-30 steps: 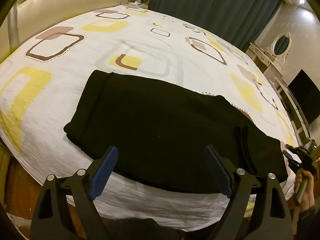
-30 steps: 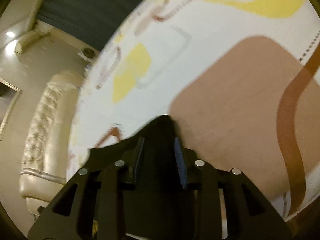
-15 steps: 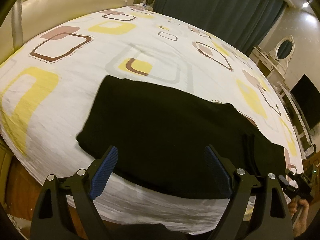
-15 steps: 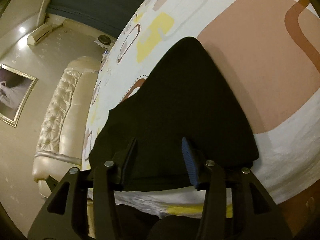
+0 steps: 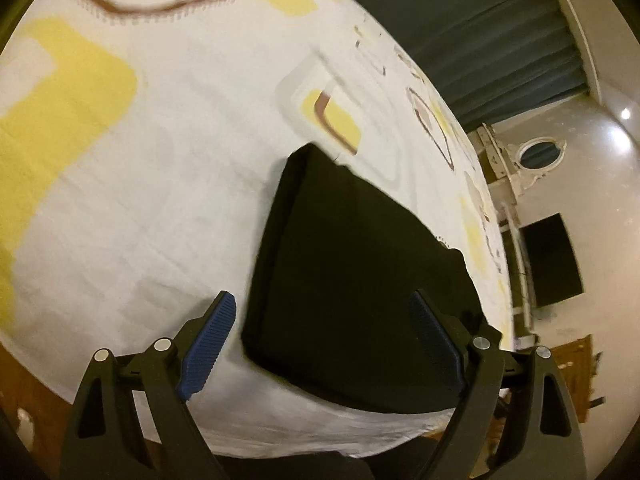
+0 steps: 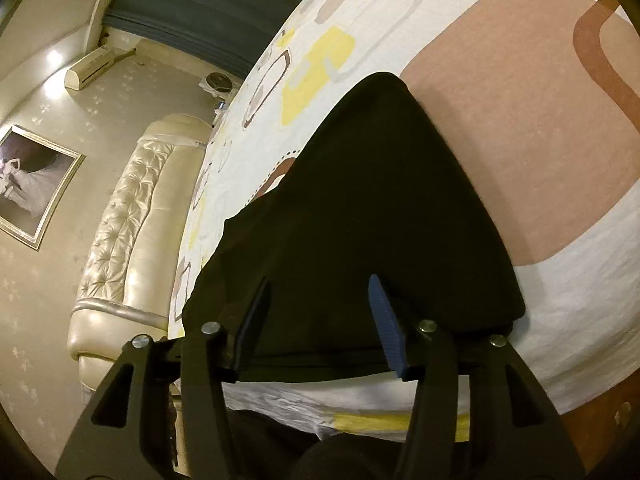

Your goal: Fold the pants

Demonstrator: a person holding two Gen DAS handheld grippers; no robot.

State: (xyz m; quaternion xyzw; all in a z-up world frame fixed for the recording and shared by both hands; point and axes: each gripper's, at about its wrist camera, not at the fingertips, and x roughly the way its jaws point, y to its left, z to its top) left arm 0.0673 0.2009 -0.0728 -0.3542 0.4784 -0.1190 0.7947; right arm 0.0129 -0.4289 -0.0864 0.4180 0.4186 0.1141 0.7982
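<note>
The black pants [image 5: 352, 280] lie folded flat on the patterned bed sheet [image 5: 120, 160], near its front edge. My left gripper [image 5: 322, 304] stands wide open just above their left end; the blue pads straddle the near corner without touching it. In the right wrist view the pants [image 6: 380, 200] taper away to a rounded far end. Over their near edge hovers my right gripper [image 6: 319, 282], its jaws opening. The cloth lies flat beneath and between the fingers, and no pad presses on it.
A cream tufted headboard [image 6: 132, 208] closes off one end of the bed. Dark curtains [image 5: 480, 40] hang behind it. A white dressing table with an oval mirror [image 5: 538, 156] and a dark screen [image 5: 552, 264] stand beyond the far side. Wooden floor shows below the bed's edge.
The right gripper, shut on raised black cloth a second ago, has laid it down and spread its jaws. The left gripper has swung toward the pants' left end, dropped lower and rolled.
</note>
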